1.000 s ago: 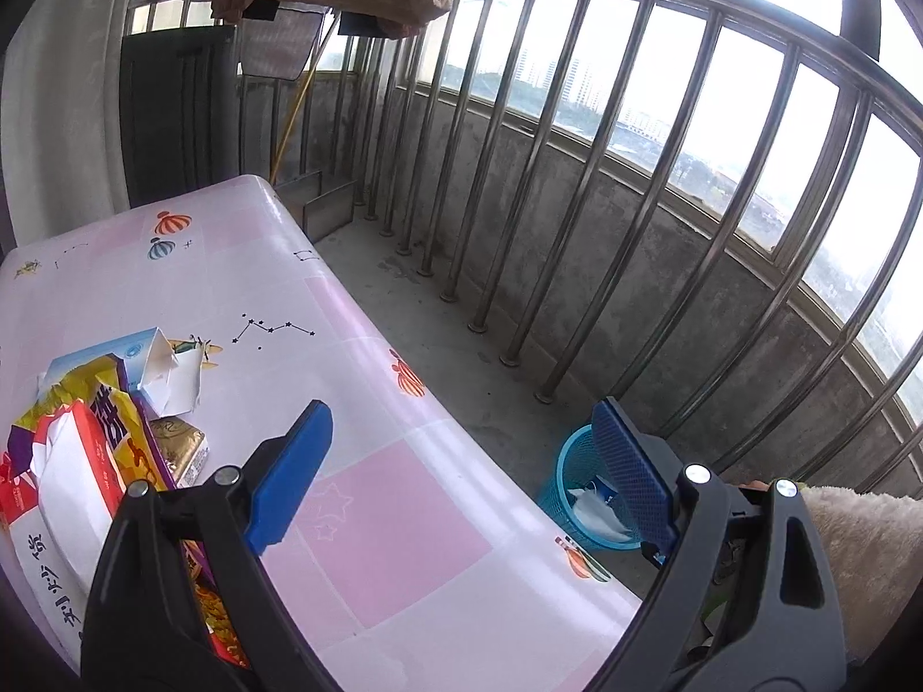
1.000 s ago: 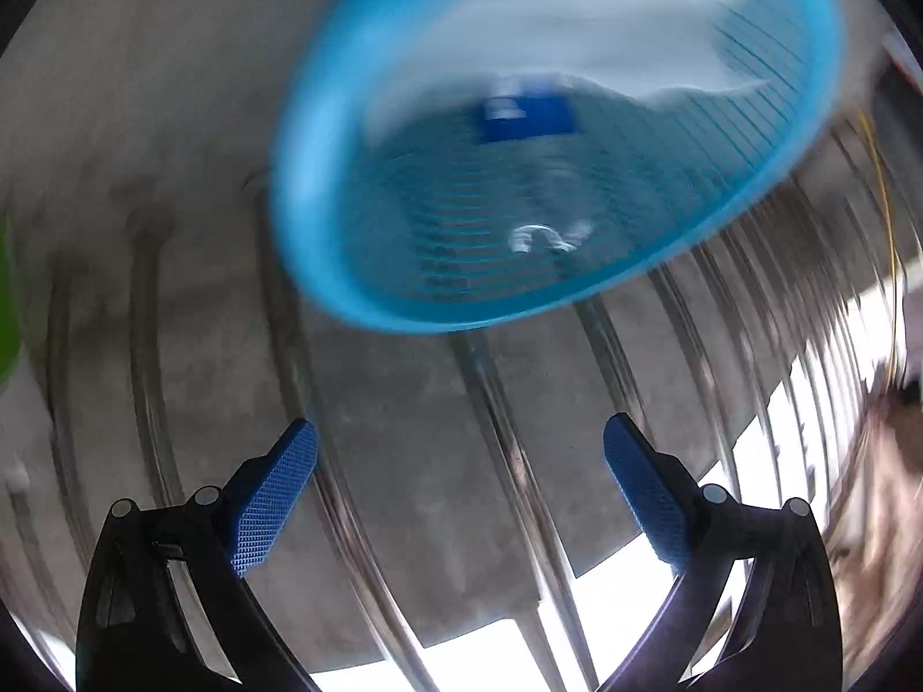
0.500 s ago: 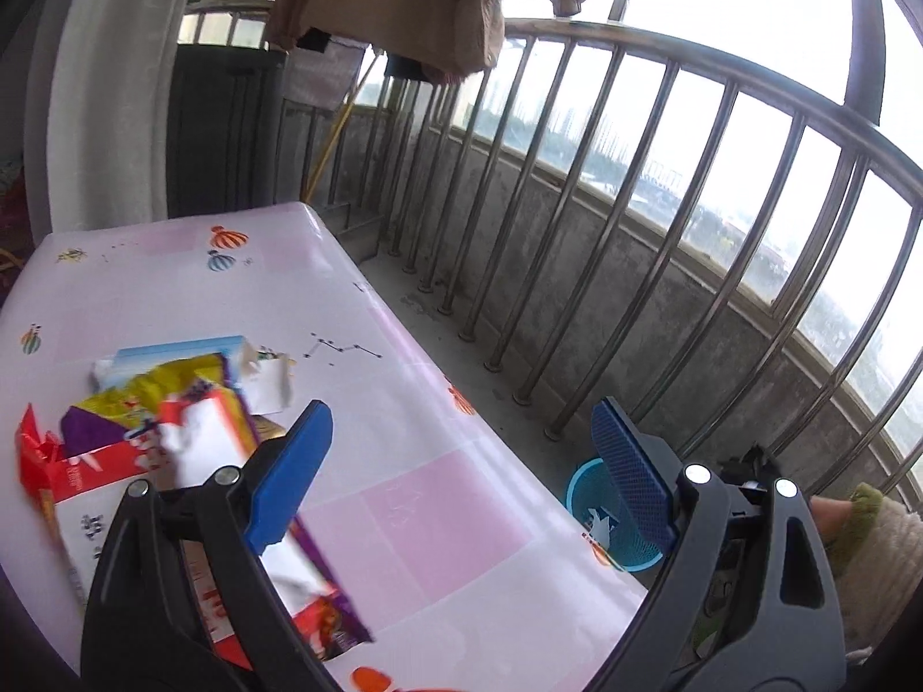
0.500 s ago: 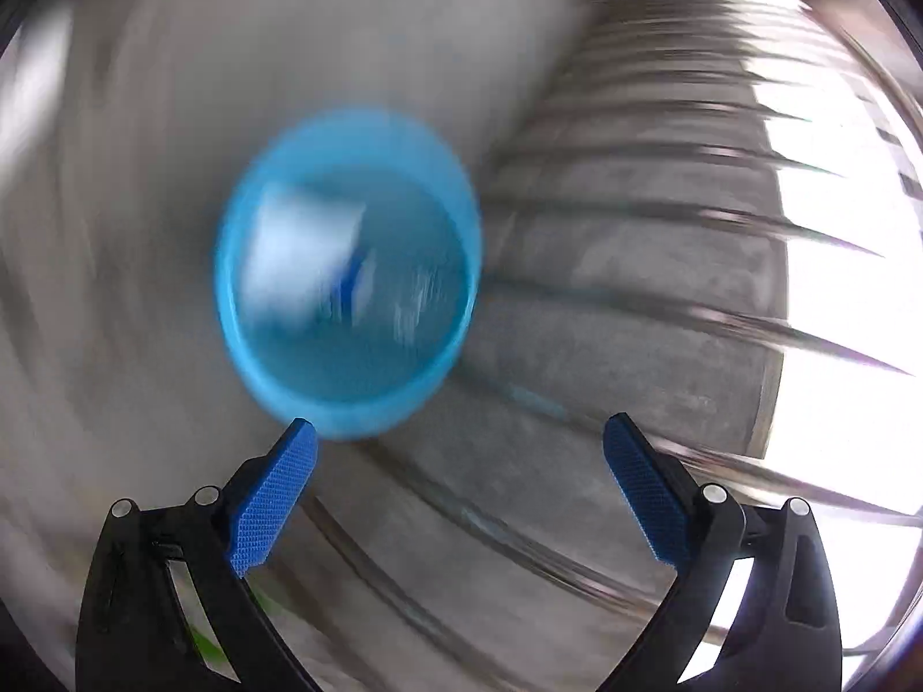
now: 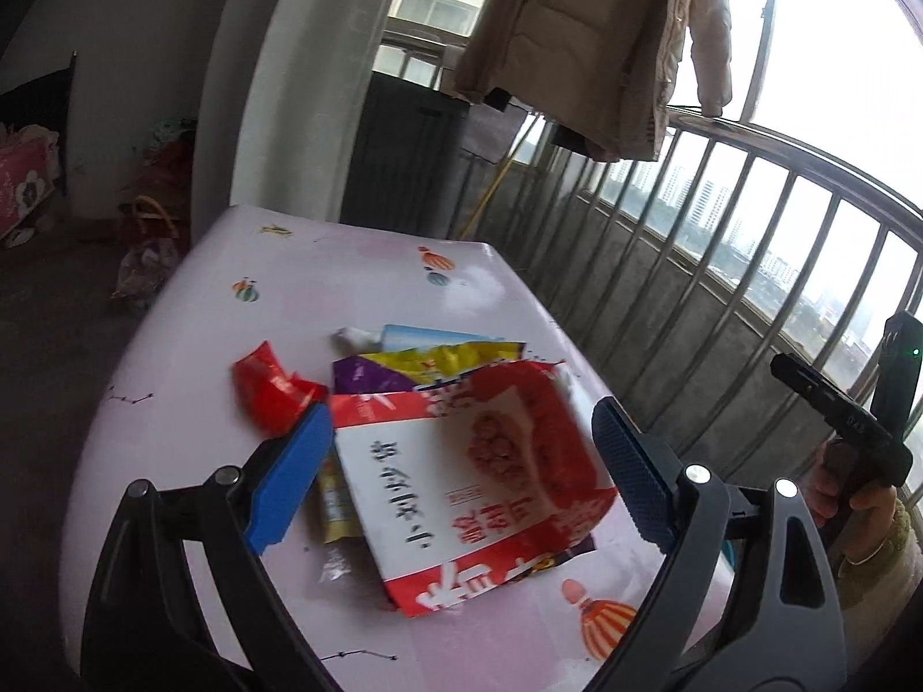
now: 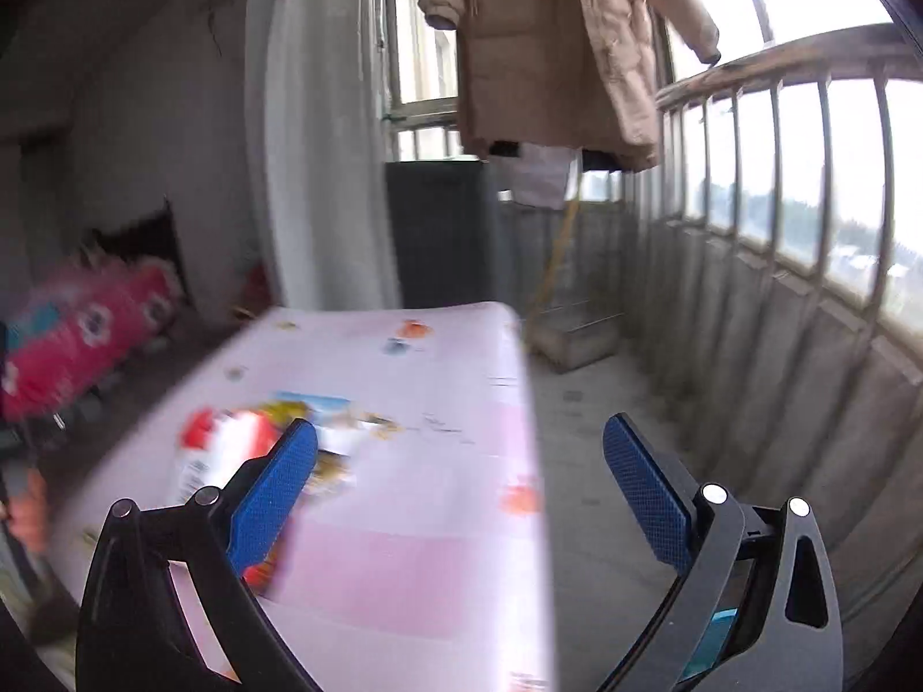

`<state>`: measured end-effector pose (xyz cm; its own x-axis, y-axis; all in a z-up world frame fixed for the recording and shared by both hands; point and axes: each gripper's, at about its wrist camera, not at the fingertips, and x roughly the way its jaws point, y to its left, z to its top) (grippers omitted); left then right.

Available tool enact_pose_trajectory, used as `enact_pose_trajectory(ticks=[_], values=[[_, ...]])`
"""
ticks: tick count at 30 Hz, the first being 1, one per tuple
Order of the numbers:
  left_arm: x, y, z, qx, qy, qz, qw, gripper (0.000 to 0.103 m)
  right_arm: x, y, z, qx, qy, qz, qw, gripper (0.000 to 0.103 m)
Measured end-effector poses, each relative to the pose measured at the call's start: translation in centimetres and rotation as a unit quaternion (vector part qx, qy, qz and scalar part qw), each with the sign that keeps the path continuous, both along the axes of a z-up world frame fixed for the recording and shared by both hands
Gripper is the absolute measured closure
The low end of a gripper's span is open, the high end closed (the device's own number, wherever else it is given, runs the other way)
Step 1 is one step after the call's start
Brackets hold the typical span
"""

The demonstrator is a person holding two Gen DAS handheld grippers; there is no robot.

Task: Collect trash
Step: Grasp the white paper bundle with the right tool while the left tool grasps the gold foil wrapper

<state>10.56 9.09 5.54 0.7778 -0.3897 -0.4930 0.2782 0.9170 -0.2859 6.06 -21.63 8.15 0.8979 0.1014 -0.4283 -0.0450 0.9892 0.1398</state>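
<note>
A pile of empty wrappers lies on the pink table (image 5: 300,300). On top is a large red-and-white snack bag (image 5: 473,490). Behind it sit a yellow-and-purple bag (image 5: 427,363) and a crumpled red wrapper (image 5: 271,386). My left gripper (image 5: 461,473) hovers open just above the red-and-white bag, one blue finger on each side. My right gripper (image 6: 461,496) is open and holds nothing, over the table's right edge (image 6: 531,461); the wrapper pile (image 6: 231,450) shows blurred to its left. A sliver of the blue bin (image 6: 712,640) shows behind its right finger.
A metal balcony railing (image 5: 721,265) runs along the right. A beige coat (image 5: 577,46) hangs overhead. A dark cabinet (image 5: 404,155) stands behind the table. The right-hand tool, held by a hand (image 5: 848,496), is at the right edge. Bags sit on the floor at left (image 5: 144,265).
My left gripper swung left from the railing side and came over the wrapper pile. My right gripper lifted from pointing down at the blue bin and now faces the table.
</note>
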Motion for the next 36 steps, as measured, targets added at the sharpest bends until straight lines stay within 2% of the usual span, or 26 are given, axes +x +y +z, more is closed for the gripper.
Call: enact_pose_trajectory(ticks=[5, 10, 12, 16, 20, 22, 27, 36], values=[[-0.7, 2.0, -1.7, 0.015, 0.014, 0.027, 0.9994, 0.016, 2.0, 3.8, -3.1, 0.064, 0.017, 0.047, 0.997, 0.009], [-0.4, 2.7, -3.6, 0.018, 0.030, 0.032, 0.9989, 0.016, 2.8, 6.8, -5.0, 0.078, 0.039, 0.072, 0.994, 0.025], [0.0, 2.8, -4.4, 0.016, 0.044, 0.033, 0.9984, 0.025, 3.3, 8.2, -5.9, 0.072, 0.055, 0.082, 0.992, 0.030], [1.1, 3.7, -6.5, -0.007, 0.085, 0.036, 0.9957, 0.036, 4.1, 10.0, -7.0, 0.045, 0.076, 0.090, 0.992, 0.039], [1.9, 4.3, -7.7, -0.022, 0.102, 0.039, 0.9938, 0.046, 5.7, 10.5, -8.2, 0.036, 0.113, 0.083, 0.989, 0.049], [2.2, 4.3, -8.1, -0.026, 0.108, 0.039, 0.9931, 0.051, 6.4, 10.5, -8.9, 0.032, 0.139, 0.076, 0.987, 0.059], [3.1, 4.4, -9.4, -0.031, 0.132, 0.035, 0.9902, 0.061, 7.0, 10.2, -9.9, 0.029, 0.165, 0.060, 0.984, 0.079], [4.8, 4.5, -11.6, -0.079, 0.183, 0.013, 0.9798, 0.066, 7.4, 9.4, -11.0, 0.042, 0.180, 0.050, 0.982, 0.081]])
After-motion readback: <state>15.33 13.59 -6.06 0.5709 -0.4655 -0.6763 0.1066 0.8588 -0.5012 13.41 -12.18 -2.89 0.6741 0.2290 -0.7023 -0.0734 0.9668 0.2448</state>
